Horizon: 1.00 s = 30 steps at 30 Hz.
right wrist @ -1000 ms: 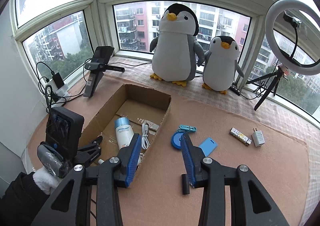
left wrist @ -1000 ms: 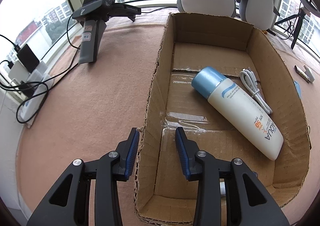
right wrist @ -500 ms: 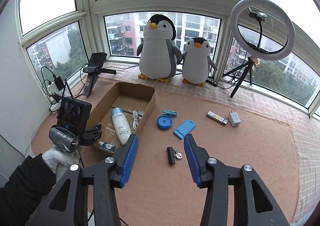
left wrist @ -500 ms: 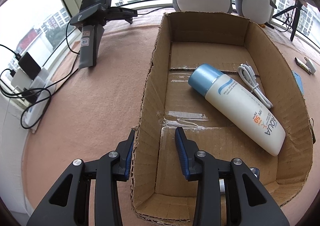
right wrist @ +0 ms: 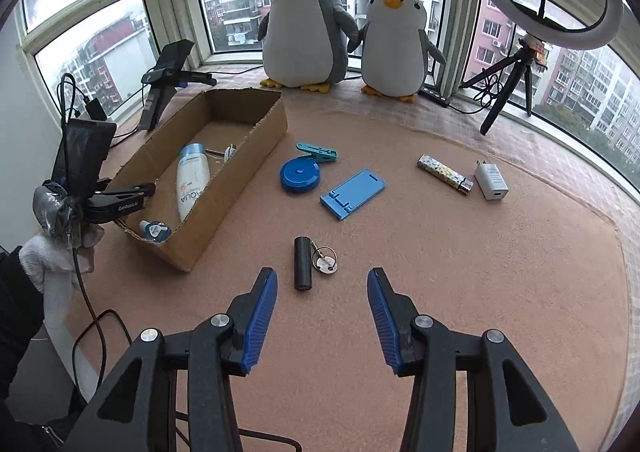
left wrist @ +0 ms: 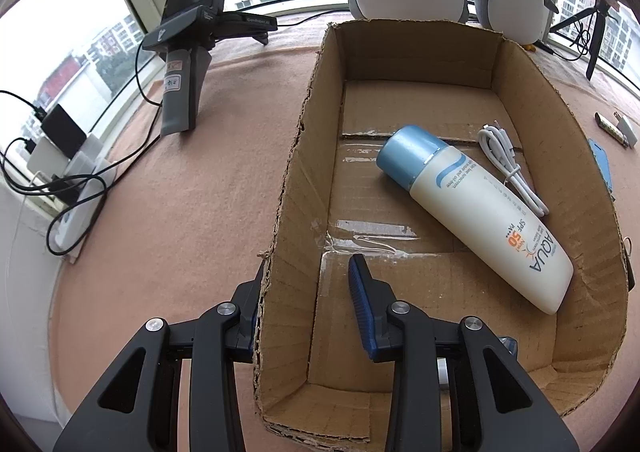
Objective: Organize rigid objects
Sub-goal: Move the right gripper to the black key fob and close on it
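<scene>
An open cardboard box [left wrist: 560, 156] holds a white sunscreen bottle with a blue cap [left wrist: 472, 212], a coiled white cable [left wrist: 508, 168] and a small blue-capped bottle [right wrist: 155, 230]. My left gripper [left wrist: 308, 272] is open and straddles the box's left wall, one finger outside and one inside. It also shows in the right wrist view as the left gripper [right wrist: 132, 192]. My right gripper [right wrist: 321, 276] hangs open above the mat, just short of a black cylinder [right wrist: 303, 263] with a key ring [right wrist: 326, 263].
Loose on the mat lie a blue tape measure [right wrist: 300, 176], a blue clip [right wrist: 318, 152], a blue phone stand [right wrist: 354, 193], a patterned lighter [right wrist: 444, 174] and a white charger [right wrist: 491, 180]. Two plush penguins [right wrist: 304, 20], a ring light tripod [right wrist: 508, 88] and a spare gripper stand [left wrist: 184, 64] line the window.
My right gripper pulled back from the box and came down toward the black cylinder and key. My left gripper edged forward along the box wall, which now hides its outer finger.
</scene>
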### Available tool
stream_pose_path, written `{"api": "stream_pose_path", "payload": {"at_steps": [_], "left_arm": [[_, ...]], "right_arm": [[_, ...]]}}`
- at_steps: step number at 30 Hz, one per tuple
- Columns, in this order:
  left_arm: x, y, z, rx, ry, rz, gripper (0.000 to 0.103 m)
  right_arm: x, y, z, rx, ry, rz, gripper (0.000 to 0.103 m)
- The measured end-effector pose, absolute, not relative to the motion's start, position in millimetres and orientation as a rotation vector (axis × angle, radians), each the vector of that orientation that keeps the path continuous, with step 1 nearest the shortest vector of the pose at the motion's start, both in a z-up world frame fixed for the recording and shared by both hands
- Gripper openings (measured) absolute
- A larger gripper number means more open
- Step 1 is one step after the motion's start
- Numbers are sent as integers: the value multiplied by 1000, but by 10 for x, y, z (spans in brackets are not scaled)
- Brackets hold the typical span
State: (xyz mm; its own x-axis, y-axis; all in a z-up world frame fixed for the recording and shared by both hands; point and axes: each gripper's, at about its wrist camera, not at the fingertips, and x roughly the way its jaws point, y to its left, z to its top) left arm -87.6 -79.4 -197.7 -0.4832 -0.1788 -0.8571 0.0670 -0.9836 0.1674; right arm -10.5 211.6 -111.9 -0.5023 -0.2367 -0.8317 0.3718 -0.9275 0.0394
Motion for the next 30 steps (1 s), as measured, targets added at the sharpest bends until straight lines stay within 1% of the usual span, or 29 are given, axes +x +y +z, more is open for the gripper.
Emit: {"api": "stream_pose_path", "payload": {"at_steps": [4, 9, 16, 20, 24, 25, 28, 30], "left_arm": [[-886, -812, -1972, 1519, -145, -2576, 33], [-911, -815, -1972, 1525, -129, -2563, 34], [-948, -801, -1971, 1534, -123, -2541, 34], [-969, -779, -1974, 1532, -150, -2534, 34], [-987, -790, -1971, 1534, -137, -2534, 34], [-994, -795, -1972, 1534, -134, -2536, 34], [-999, -798, -1976, 1529, -138, -2540, 34], [-1001, -797, -1977, 1525, -139, -2543, 34]], "right_arm": [[-323, 2105, -1402, 1367, 257, -2369, 35], [-577, 2102, -1681, 1413, 271, -2270, 33], [-861, 2128, -1934, 1457, 241, -2165, 27], [-927, 2096, -1992, 1458, 257, -2131, 27], [-962, 2041, -2016, 1451, 264, -2111, 27], [-966, 2030, -2015, 1450, 267, -2107, 25], [-957, 1996, -2009, 1448, 272, -2095, 17], [-944, 1965, -2005, 1448, 286, -2093, 14]]}}
